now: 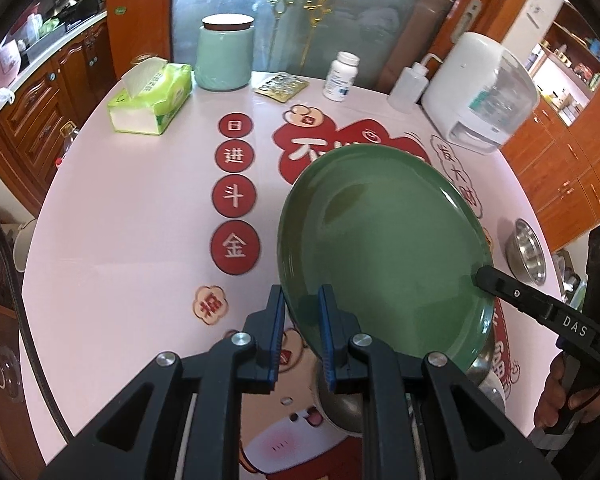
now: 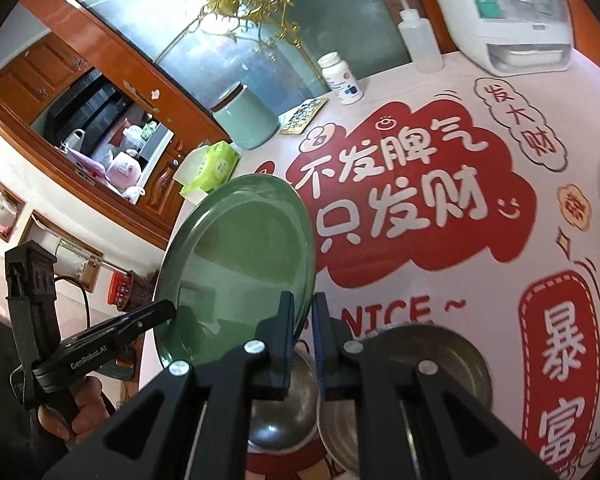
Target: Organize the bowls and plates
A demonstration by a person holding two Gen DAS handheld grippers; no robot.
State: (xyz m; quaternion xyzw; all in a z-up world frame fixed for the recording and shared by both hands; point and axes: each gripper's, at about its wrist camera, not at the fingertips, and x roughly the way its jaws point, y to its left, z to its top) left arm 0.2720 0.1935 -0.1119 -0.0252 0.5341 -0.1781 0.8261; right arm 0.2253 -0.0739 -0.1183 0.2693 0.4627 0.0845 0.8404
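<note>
A large green plate (image 1: 384, 248) hangs tilted above the pink printed table (image 1: 132, 220), held by both grippers. My left gripper (image 1: 300, 298) is shut on the plate's near rim, blue pads on either side of the edge. From the right, my right gripper (image 1: 482, 276) clamps the opposite rim. In the right wrist view the green plate (image 2: 240, 256) stands steeply, with the right gripper (image 2: 303, 306) shut on its edge and the left gripper (image 2: 170, 310) on the far rim. Under the plate sit two steel bowls (image 2: 284, 412) (image 2: 432, 364). A third steel bowl (image 1: 526, 250) stands near the table's right edge.
Along the back of the table stand a tissue box (image 1: 150, 98), a teal jar (image 1: 224, 56), a blister pack (image 1: 282, 86), a white pill bottle (image 1: 342, 76), a squeeze bottle (image 1: 410, 88) and a white appliance (image 1: 480, 92). Wooden cabinets surround the table.
</note>
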